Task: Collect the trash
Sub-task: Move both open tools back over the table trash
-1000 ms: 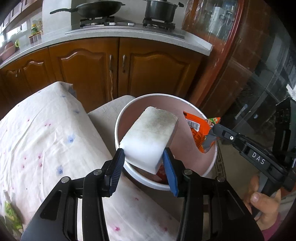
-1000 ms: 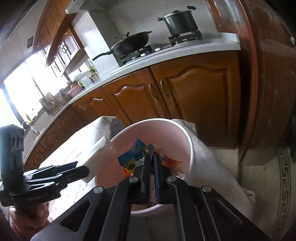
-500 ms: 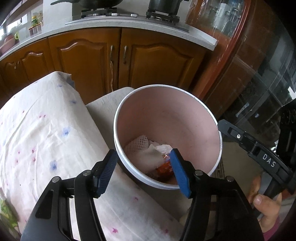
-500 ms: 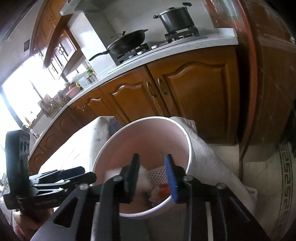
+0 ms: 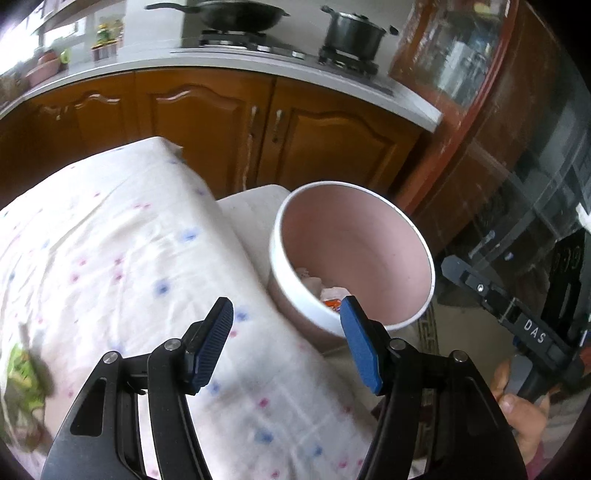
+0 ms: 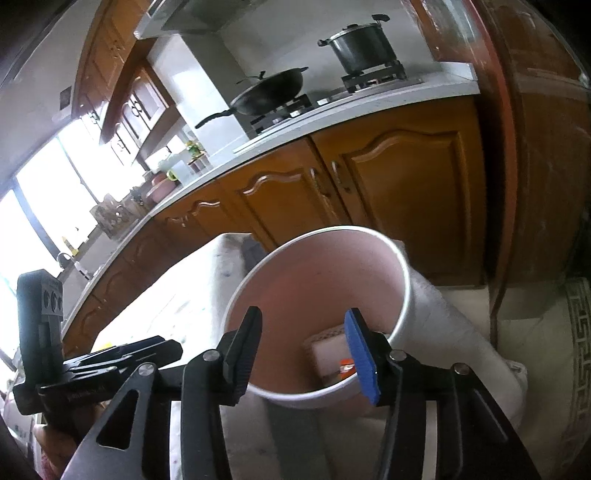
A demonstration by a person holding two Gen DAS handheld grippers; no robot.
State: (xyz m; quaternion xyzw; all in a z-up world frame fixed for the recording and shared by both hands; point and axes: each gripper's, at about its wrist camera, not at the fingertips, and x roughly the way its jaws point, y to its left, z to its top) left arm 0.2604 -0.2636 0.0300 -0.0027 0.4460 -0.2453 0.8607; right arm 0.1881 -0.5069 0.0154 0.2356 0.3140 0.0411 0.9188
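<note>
Kitchen w/ a table under a white cloth (image 5: 122, 258) dotted w/ small pink and blue flowers; the cloth looks blurred in the left wrist view. Just beside the table's far right corner stands a round bin (image 5: 295, 280), white outside, pink inside, on a pale padded seat or stool, partly covered by the bin. Trash sits in the bin's bottom: a whitish block (image 6: 328, 354) and an orange wrapper scrap (image 5: 332, 303), both mostly hidden by the near rim and gripper fingers. Behind runs a row of brown wood cabinets (image 6: 402, 199) under a pale countertop, w/ a black wok (image 5: 240, 16) and a lidded steel pot (image 6: 360, 46) on a gas hob. A bright window (image 6: 40, 214) washes out the left side of the right wrist view; small items on the counter near it are too tiny to name. At right, a dark red-brown glass-front cabinet (image 5: 517, 155), contents unclear. The left gripper (image 5: 288, 343) hovers over the table corner, fingers spread apart, nothing between them; its jaws have just been opening. The right gripper (image 6: 306, 350) hangs over the near rim of the bin, fingers also spread w/ nothing pinched, jaws just been opening too. A green crumpled wrapper (image 5: 22, 380) lies on the cloth at the far left edge, blurred and cut off. A hand (image 5: 521, 410) grips the right gripper's handle, only partly seen at lower right.
</note>
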